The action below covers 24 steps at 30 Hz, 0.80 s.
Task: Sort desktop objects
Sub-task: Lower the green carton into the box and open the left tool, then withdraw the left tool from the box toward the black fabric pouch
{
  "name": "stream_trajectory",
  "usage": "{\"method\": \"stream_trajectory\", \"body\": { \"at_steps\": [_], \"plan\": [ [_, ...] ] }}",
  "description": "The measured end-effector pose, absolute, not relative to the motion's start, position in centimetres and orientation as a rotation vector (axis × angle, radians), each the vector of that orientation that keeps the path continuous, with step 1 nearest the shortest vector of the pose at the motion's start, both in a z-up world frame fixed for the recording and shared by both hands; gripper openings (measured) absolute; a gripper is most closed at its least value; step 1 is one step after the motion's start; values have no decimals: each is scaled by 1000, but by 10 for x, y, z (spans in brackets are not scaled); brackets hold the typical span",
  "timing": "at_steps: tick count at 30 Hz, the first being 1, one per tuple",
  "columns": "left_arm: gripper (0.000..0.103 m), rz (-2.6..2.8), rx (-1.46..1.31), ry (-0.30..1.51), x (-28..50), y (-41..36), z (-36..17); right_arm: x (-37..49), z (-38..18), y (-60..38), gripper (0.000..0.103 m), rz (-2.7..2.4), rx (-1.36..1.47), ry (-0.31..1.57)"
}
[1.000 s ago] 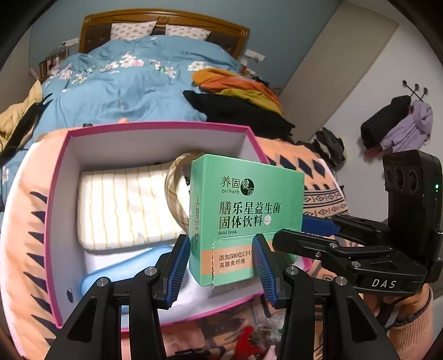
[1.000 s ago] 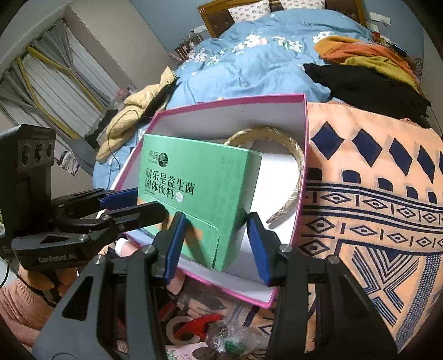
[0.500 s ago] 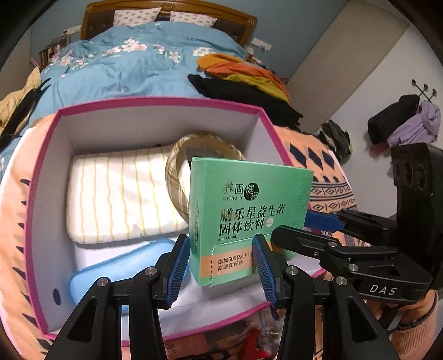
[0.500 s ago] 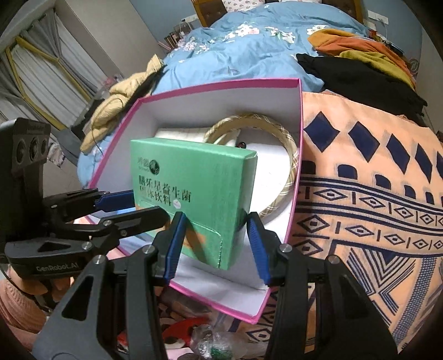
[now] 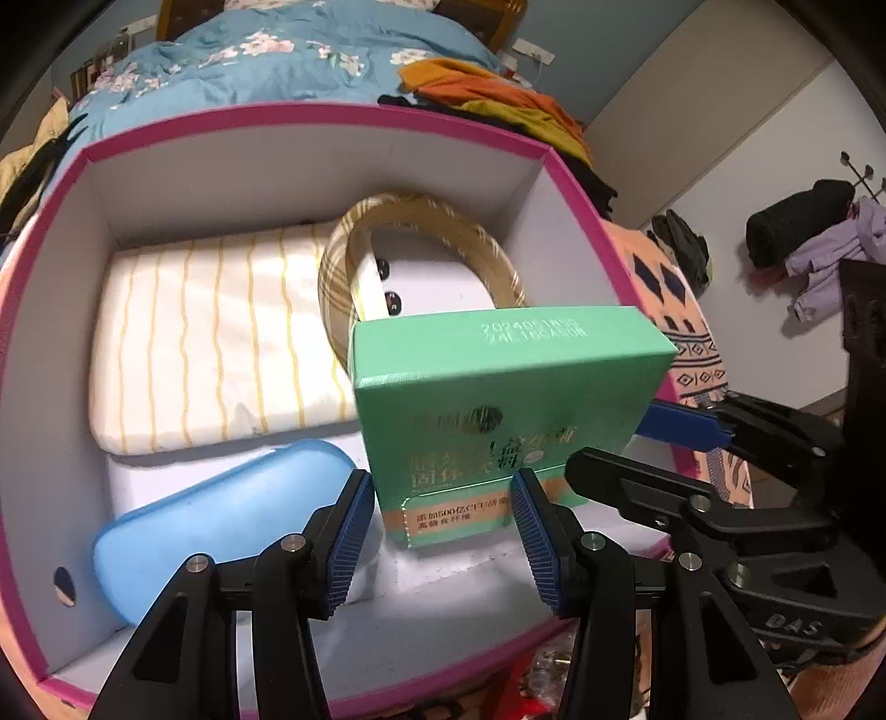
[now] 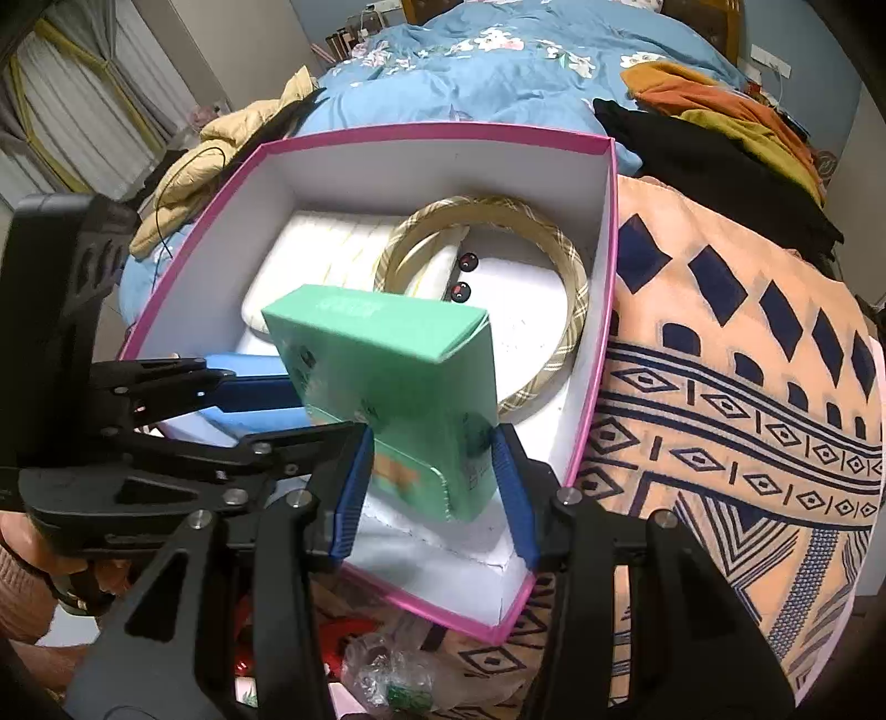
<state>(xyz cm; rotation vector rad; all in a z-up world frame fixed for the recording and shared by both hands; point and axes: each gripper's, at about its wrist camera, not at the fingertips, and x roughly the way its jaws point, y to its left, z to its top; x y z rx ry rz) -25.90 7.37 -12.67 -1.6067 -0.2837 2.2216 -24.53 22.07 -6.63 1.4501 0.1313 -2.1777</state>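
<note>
A lived-in home bedroom. A bed with a wooden headboard (image 5: 476,16) and a blue floral duvet (image 6: 498,61) fills the far side, with orange and black clothes (image 6: 714,116) heaped on it. Garments hang from wall hooks (image 5: 803,232) at the right; grey curtains (image 6: 72,105) cover the far left.

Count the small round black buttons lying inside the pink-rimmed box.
2: one button and a second button just nearer, both inside the plaid hoop. The green box may hide more.

Black grippers, ribbed blue fingers (image 5: 351,540), silver screws, knitted salmon sleeve (image 6: 22,587)
</note>
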Motion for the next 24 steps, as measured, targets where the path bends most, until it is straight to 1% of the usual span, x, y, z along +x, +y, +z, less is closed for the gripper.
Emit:
{"method": "stream_trajectory", "body": {
  "at_steps": [1, 9, 24],
  "plan": [
    [52, 2219, -1612, -283, -259, 74, -128, -244, -66, 220, 45, -2184, 1449, 143],
    [52, 2223, -1618, -278, -260, 75, -131, -237, -61, 220, 45, -2259, 1407, 183],
    [52, 2216, -1577, -262, -260, 78, -129, -225, -45, 233, 46, -2233, 1344, 4]
  ]
}}
